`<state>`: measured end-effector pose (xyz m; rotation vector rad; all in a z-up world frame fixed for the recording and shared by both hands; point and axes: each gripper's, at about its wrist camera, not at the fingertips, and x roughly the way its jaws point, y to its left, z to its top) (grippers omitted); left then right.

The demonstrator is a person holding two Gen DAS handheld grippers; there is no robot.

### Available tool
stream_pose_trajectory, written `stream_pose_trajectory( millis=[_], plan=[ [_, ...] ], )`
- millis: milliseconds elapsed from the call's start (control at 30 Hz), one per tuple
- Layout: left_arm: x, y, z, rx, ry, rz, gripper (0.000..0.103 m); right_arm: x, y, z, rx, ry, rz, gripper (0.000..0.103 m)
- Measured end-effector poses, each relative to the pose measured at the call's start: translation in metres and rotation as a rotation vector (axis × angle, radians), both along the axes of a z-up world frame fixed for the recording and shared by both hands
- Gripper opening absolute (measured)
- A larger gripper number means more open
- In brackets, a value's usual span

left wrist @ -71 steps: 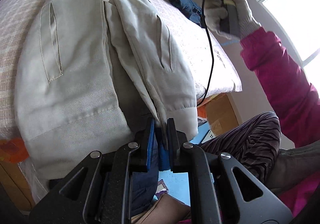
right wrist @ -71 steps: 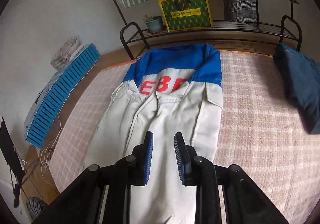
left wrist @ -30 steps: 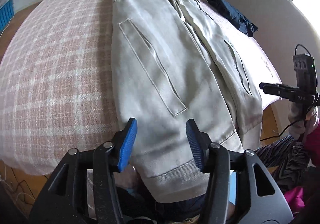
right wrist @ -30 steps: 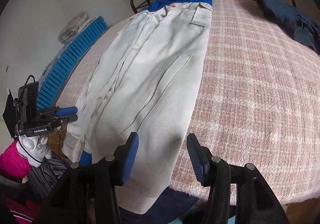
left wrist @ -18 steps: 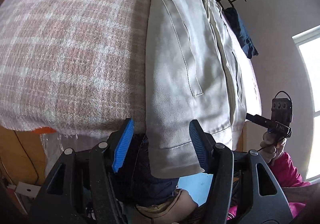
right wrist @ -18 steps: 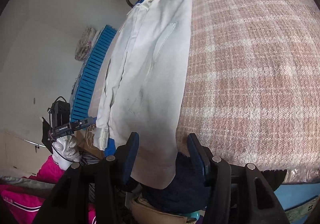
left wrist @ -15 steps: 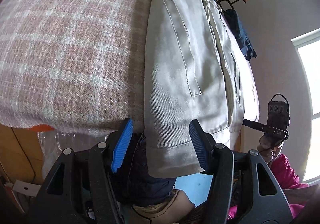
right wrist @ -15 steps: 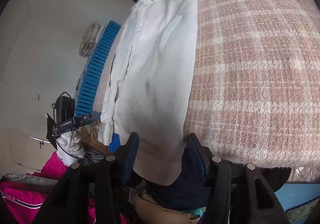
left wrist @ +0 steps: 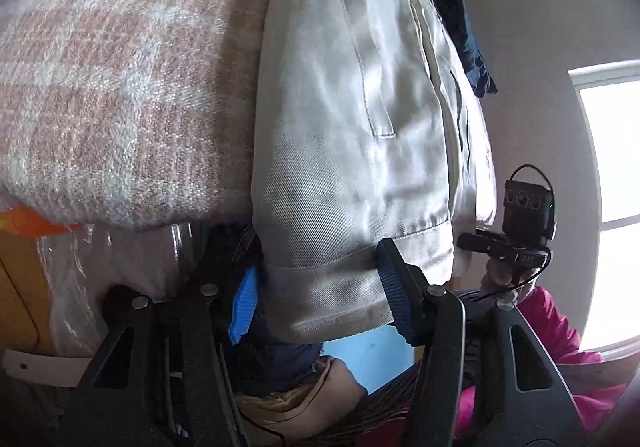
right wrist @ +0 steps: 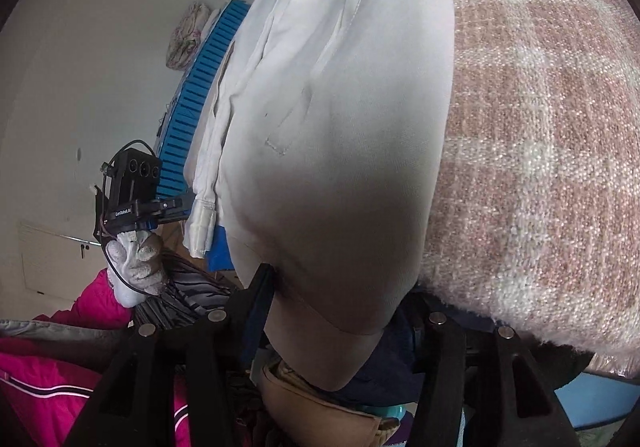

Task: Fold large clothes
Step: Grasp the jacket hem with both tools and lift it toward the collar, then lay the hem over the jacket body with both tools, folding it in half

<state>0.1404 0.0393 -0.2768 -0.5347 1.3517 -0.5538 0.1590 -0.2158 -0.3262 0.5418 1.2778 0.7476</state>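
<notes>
Jacket [left wrist: 352, 119], the large pale one, lies flat along the bed [left wrist: 120, 87], and its bottom hem [left wrist: 340, 295] hangs a little over the near edge toward me. A second ago I saw it from higher up; now both of my tools have come down to that edge, one at each lower corner.

My left tool [left wrist: 320, 295] has the hem band between its blue pads [left wrist: 244, 299]. Its jaws have just been closing, but they stand apart and do not yet press the cloth. My right tool [right wrist: 340, 307] has the other corner [right wrist: 344, 343] of the hem between its jaws, which have also just been closing. The cloth hides the pads, so I cannot tell if they touch it already.

I judge this as the start of the first fold: once both corners are pinched, I can lift the hem up toward the collar.
</notes>
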Motion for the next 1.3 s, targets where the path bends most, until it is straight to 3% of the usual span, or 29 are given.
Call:
stream_pose_trajectory(
  millis=[33, 133, 633, 933, 1100, 1300],
  plan=[
    [-0.001, -0.002, 0.004, 0.015, -0.005, -0.005, 0.046, -0.001, 0.000, 0.004, 0.030, 0.004, 0.006, 0.033],
    [-0.003, 0.000, 0.008, -0.009, 0.020, 0.020, 0.038, -0.002, -0.001, 0.018, 0.088, -0.009, 0.007, 0.023],
    [0.022, 0.013, 0.088, -0.086, -0.063, 0.094, 0.023, 0.021, -0.008, 0.071, 0.306, -0.078, -0.076, 0.019],
    [0.074, 0.010, 0.124, -0.082, -0.165, 0.109, 0.017, 0.062, -0.007, 0.105, 0.296, -0.152, -0.141, 0.018],
    [0.110, 0.005, 0.125, -0.075, -0.189, 0.138, 0.016, 0.095, -0.013, 0.114, 0.264, -0.167, -0.186, 0.018],
    [0.153, 0.003, 0.114, -0.052, -0.182, 0.173, 0.015, 0.133, -0.026, 0.105, 0.228, -0.142, -0.245, 0.018]
  ],
)
